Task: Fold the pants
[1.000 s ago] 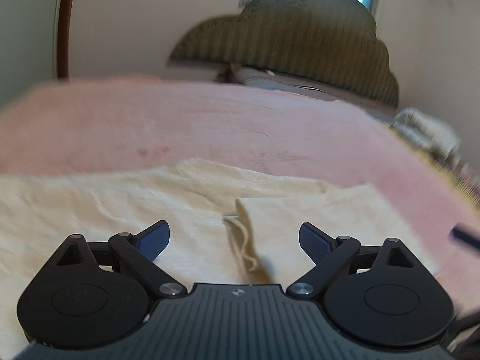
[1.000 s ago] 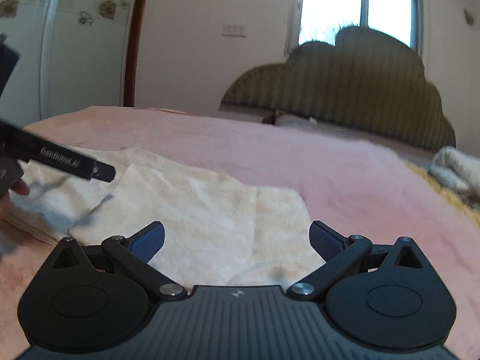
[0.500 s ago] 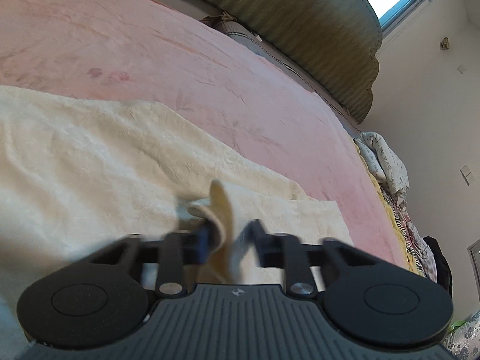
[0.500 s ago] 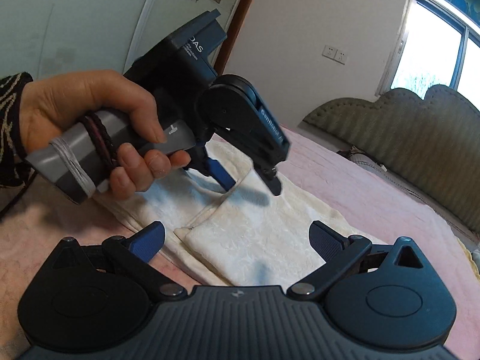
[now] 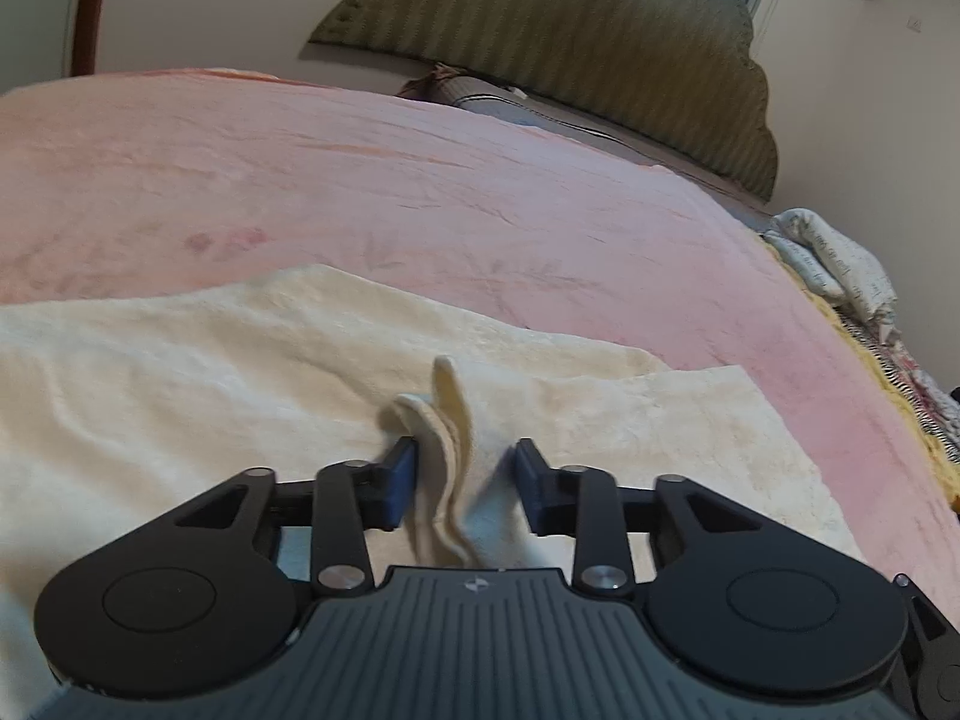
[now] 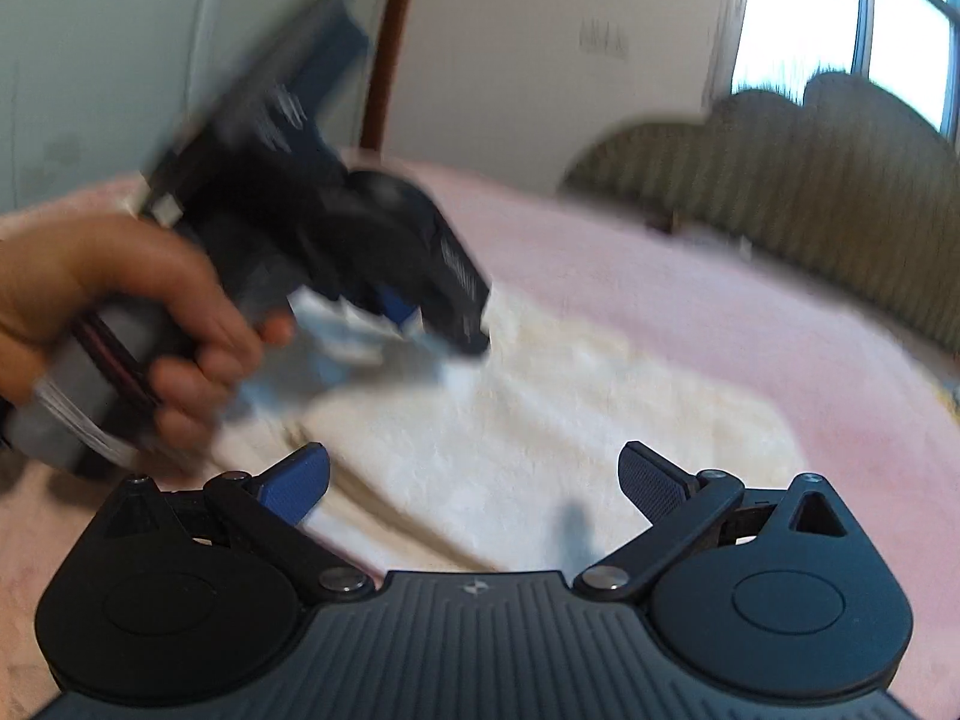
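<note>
Cream pants [image 5: 252, 372] on a pink bed [image 5: 420, 180]

The headboard [image 5: 600, 42] is olive with vertical stripes; the black grippers' fingers [image 6: 297, 483] carry blue pads.

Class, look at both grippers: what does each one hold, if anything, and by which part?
The left gripper pinches the cream pants by a raised fold of fabric at their near edge. The right gripper is open and holds nothing.
</note>
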